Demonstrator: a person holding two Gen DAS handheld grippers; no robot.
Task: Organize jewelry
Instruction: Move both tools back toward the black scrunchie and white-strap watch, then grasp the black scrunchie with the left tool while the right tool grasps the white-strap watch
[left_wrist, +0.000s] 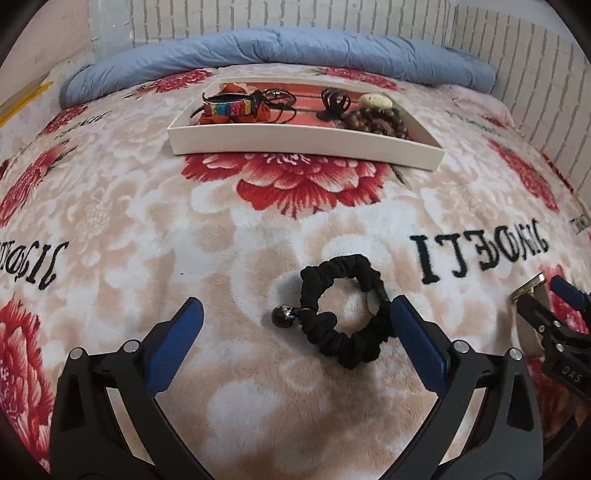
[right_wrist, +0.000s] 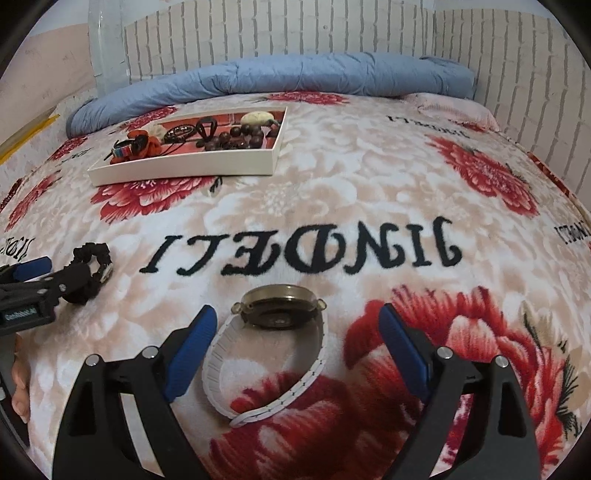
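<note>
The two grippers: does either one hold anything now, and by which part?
Nothing is held. The left gripper stands open around the black scrunchie, and the right gripper stands open around the watch. Both things lie on the blanket.

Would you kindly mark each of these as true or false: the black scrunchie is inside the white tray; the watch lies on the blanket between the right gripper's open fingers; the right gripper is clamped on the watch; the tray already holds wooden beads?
1. The black scrunchie is inside the white tray. False: it lies on the floral blanket, between the open fingers of the left gripper.
2. The watch lies on the blanket between the open fingers of the right gripper. True.
3. The right gripper is clamped on the watch. False: its jaws stand wide, clear of it.
4. The tray holds wooden beads. True.
</note>
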